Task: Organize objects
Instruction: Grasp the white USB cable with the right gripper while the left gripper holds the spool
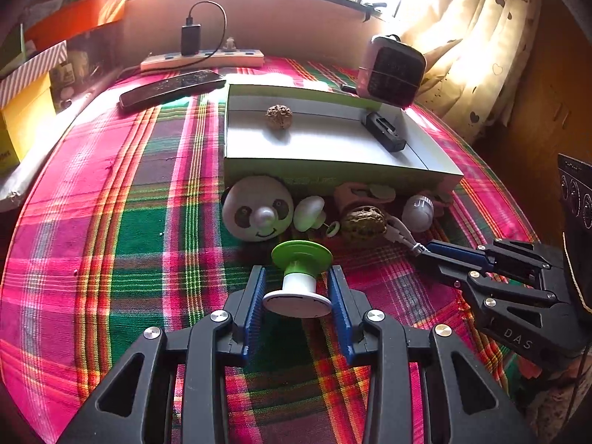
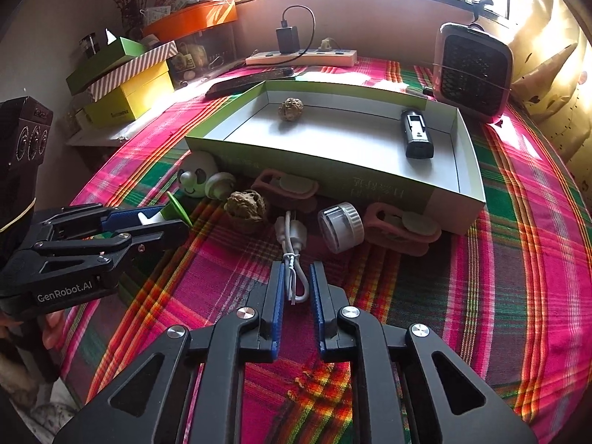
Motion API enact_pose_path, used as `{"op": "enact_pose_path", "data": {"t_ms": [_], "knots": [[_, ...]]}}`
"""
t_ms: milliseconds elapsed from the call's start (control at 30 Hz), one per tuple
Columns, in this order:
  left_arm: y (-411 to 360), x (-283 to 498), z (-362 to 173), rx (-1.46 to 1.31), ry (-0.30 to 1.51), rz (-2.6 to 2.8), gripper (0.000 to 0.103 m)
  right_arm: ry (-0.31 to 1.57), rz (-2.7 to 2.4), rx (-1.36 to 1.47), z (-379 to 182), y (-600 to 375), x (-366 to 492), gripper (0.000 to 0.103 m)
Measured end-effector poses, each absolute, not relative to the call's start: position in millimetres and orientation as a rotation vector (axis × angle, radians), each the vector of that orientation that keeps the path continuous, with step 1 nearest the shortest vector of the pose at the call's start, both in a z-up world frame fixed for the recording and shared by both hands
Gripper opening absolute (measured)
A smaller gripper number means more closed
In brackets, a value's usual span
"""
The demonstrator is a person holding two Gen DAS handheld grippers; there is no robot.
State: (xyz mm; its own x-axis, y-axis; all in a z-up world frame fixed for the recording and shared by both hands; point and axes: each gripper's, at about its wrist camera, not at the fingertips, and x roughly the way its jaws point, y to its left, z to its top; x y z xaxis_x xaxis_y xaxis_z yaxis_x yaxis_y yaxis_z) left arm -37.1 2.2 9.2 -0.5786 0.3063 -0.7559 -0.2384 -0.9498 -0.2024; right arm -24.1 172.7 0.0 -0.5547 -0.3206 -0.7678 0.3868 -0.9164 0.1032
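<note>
With the open box (image 1: 333,170) lying straight ahead beyond both sets of fingers, the left gripper (image 1: 298,285) holds a green-and-white spool (image 1: 300,277) crosswise while the right gripper (image 2: 296,285) pinches a white cable (image 2: 294,259) running lengthwise toward the box.

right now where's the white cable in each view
Left wrist view: the white cable lies right of centre, its end in the right gripper.
Right wrist view: it sits at lower centre, its loop between that gripper's fingers.
Shared landmark: the brown walnut just left of the cable.
</note>
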Motion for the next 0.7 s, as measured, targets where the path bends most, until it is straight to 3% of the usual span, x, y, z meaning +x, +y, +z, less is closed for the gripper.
{"op": "enact_pose_path", "data": {"t_ms": [700], "knots": [[3.2, -37.9, 9.4, -1.237, -0.102, 2.550, 0.032, 0.196, -2.468, 1.191, -0.3, 159.6, -24.3, 0.020]]}}
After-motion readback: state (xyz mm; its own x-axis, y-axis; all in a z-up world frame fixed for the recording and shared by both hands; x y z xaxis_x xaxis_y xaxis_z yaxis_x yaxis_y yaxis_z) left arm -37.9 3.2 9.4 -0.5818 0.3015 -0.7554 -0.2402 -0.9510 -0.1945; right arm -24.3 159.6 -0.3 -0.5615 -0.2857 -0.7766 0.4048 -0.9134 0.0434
